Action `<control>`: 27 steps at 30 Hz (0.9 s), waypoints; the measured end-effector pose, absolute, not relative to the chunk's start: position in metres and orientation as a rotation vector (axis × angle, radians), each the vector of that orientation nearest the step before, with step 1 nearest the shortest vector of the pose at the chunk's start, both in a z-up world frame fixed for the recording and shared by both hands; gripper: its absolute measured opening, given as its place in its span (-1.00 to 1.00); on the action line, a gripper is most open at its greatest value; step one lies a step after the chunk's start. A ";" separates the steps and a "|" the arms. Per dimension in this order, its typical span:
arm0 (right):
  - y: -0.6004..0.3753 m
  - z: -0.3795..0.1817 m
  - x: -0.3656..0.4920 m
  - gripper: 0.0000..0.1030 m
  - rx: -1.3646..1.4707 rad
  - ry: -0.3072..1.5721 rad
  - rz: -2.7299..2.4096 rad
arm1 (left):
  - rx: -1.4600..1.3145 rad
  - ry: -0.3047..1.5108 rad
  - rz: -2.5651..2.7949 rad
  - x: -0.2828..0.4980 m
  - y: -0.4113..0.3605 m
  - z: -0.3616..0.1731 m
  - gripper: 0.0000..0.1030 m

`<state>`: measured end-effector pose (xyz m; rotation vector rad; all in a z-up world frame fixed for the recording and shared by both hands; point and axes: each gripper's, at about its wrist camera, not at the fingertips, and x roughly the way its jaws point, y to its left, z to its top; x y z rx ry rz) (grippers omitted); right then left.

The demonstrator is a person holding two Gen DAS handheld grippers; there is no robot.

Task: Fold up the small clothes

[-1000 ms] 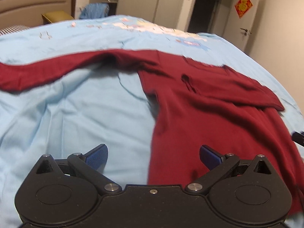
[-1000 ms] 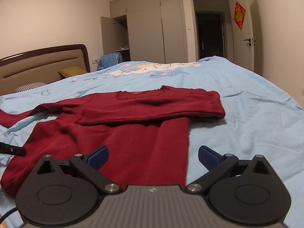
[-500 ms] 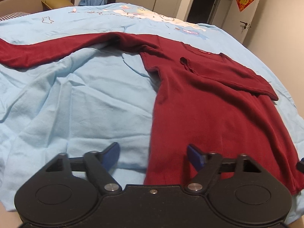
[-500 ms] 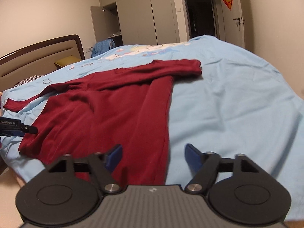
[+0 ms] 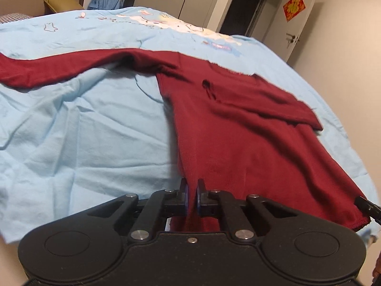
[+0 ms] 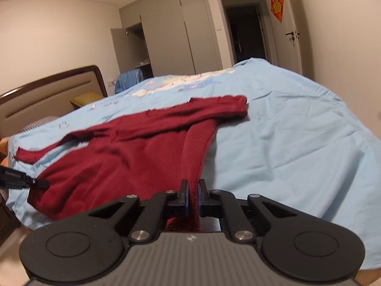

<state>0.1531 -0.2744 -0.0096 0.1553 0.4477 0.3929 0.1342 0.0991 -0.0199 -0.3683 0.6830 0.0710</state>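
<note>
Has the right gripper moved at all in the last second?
Yes. The right gripper has pulled back toward the bed's near edge and its fingers, wide apart earlier, are now shut on the red sweater hem.

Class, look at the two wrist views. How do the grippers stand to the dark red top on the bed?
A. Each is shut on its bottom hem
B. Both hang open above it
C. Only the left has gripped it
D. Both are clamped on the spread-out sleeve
A: the left gripper and the right gripper each pinch the dark red top at its near hem.
</note>
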 end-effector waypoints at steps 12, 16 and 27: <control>-0.278 -0.001 0.134 -0.87 0.093 0.486 0.363 | -0.365 0.707 0.040 0.099 0.100 -0.008 -0.93; -0.278 -0.015 0.141 -0.87 0.090 0.527 0.349 | -0.387 0.750 0.051 0.105 0.101 -0.028 -0.93; -0.274 -0.025 0.157 0.27 0.081 0.549 0.339 | -0.435 0.756 0.057 0.115 0.114 -0.036 0.00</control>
